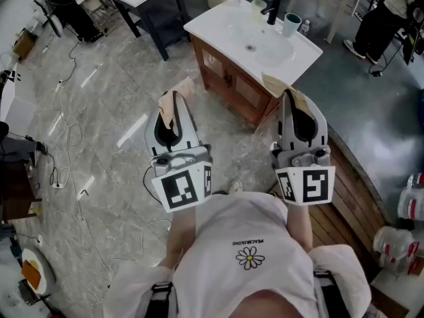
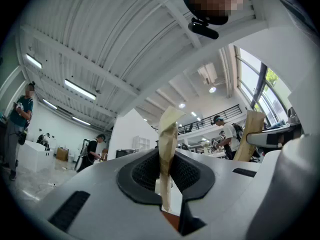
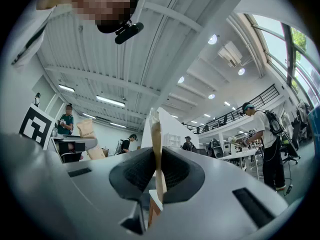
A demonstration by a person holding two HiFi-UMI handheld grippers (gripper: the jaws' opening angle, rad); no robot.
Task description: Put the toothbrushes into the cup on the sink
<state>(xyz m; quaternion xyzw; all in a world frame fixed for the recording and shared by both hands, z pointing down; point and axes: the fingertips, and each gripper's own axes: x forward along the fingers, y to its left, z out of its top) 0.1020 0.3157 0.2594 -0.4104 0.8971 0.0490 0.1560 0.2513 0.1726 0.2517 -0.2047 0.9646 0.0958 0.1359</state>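
left gripper [image 1: 173,110] and right gripper [image 1: 293,106] each pinch a beige strip [image 2: 167,134].

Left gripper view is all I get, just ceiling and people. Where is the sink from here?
Observer: The sink stands ahead, slightly right, in the head view: white top on a wooden cabinet.
Operator: Any cup on it?
Observer: Yes, a teal cup stands just right of the black faucet.
Operator: And the right tongs?
Observer: The right gripper has its tongs pressed together, nothing between them.
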